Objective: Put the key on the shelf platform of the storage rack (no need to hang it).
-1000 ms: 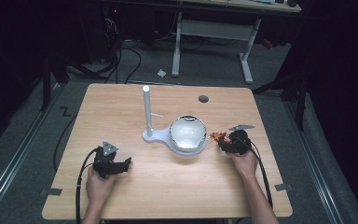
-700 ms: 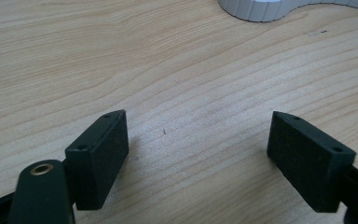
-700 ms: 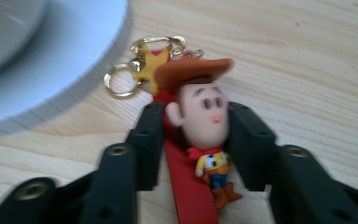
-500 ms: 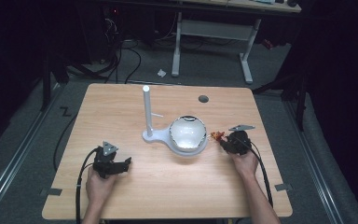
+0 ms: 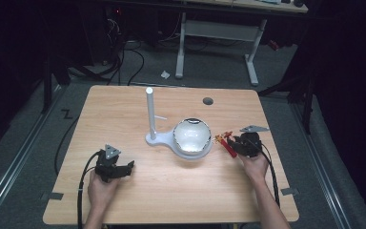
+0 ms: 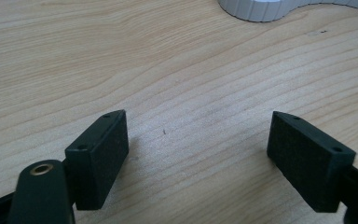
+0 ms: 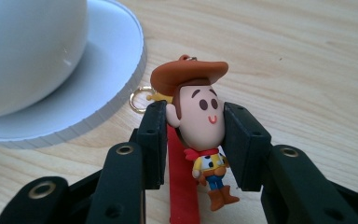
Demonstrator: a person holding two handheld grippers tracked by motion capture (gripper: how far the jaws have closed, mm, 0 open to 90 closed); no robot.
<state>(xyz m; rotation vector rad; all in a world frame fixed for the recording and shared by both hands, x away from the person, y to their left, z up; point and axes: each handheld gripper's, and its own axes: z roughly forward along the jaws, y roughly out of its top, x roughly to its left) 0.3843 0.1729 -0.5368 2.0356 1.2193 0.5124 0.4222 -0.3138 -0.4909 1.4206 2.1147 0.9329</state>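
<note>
Pinching one cowboy keychain figure (image 7: 200,126) by the head, your right gripper (image 7: 193,140) has just closed its jaws on it, just right of the white stand (image 5: 190,150). One red strap (image 7: 182,186) hangs behind it and one gold ring (image 7: 139,99) lies nearer the stand. Your left gripper (image 6: 198,154) rests spread over the table (image 6: 168,70), left of the stand. Farther off, one white post (image 5: 150,112) rises from the stand.

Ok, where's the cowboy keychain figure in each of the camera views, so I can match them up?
High view: the cowboy keychain lies right of centre on the table, at the right gripper, just right of the white stand base.
Left gripper view: wood and a corner of the same white base at the top edge; the keychain is not in it.
Right gripper view: centre, head clamped between the black jaws.
Shared landmark: the white stand base.
</note>
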